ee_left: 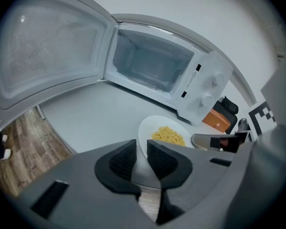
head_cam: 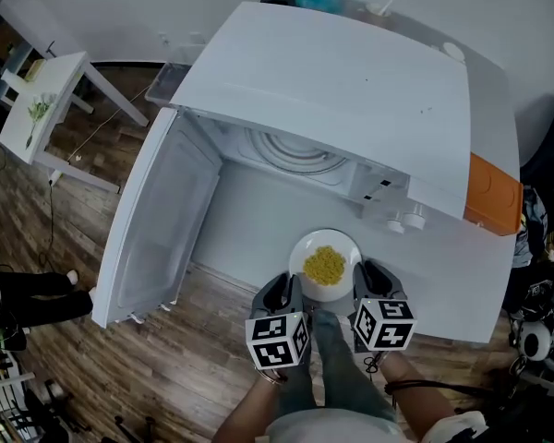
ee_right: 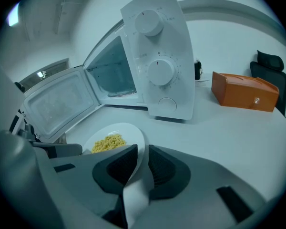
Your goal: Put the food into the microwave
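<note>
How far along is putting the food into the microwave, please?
Done: the microwave door is open. In hand: the left gripper and right gripper grip the plate of food by its rim, outside the microwave. Left: set the plate inside the cavity.

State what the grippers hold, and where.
The round white plate of yellow food: left gripper on its left rim, right gripper on its right rim.
</note>
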A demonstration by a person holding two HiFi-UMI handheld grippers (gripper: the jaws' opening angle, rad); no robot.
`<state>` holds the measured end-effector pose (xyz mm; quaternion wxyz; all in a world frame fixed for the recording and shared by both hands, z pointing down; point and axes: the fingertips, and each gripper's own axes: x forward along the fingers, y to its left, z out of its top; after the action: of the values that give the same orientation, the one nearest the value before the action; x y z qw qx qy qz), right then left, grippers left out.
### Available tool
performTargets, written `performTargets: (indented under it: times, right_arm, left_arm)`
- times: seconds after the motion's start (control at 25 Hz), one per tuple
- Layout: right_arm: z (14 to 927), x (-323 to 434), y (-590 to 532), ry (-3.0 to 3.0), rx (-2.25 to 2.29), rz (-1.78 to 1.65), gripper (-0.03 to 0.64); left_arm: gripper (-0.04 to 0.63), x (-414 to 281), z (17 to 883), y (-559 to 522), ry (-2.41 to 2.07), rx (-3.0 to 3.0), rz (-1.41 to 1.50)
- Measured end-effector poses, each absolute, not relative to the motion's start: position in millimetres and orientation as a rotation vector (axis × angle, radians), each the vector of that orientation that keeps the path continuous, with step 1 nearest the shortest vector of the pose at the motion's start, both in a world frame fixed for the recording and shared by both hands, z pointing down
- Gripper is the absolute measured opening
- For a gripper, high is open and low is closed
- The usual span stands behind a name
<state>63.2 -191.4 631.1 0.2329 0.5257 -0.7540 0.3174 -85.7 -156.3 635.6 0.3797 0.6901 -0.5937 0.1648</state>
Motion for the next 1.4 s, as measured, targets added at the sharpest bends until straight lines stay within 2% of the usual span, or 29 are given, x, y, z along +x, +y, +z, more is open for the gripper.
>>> performTargets:
  times: [1.4]
  right_arm:
    - [622.4, 43.5, -190.3, -2.099, 1.454, 0.950, 0.055]
  left_arm:
    - [0.063, -96.6, 633.8, -152.1, -1.571, 1.646, 0.317]
